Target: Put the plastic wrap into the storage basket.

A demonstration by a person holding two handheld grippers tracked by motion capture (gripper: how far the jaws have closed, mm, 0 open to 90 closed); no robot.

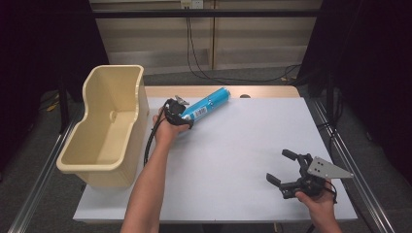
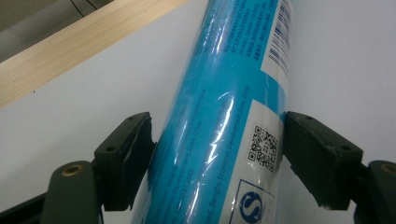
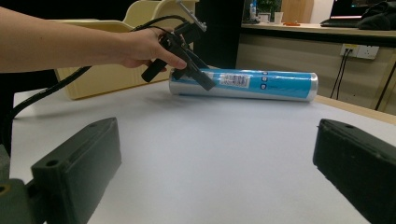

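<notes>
A blue cylindrical tube (image 1: 206,104) with a barcode label lies on the white table top (image 1: 243,160) near its far edge, pointing up and to the right. My left gripper (image 1: 182,116) sits at the tube's near, lower-left end. In the left gripper view both jaws press the sides of the tube (image 2: 219,93), so the left gripper (image 2: 217,135) is shut on it. The tube (image 3: 261,84) still rests flat on the table. My right gripper (image 1: 278,166) hovers near the front right corner, open with nothing between its jaws (image 3: 217,158).
A large cream plastic bin (image 1: 87,87) stands at the table's left edge, close beside the left hand. A wooden strip (image 1: 262,91) runs along the far edge behind the tube. Black cables (image 1: 194,63) hang over the floor beyond.
</notes>
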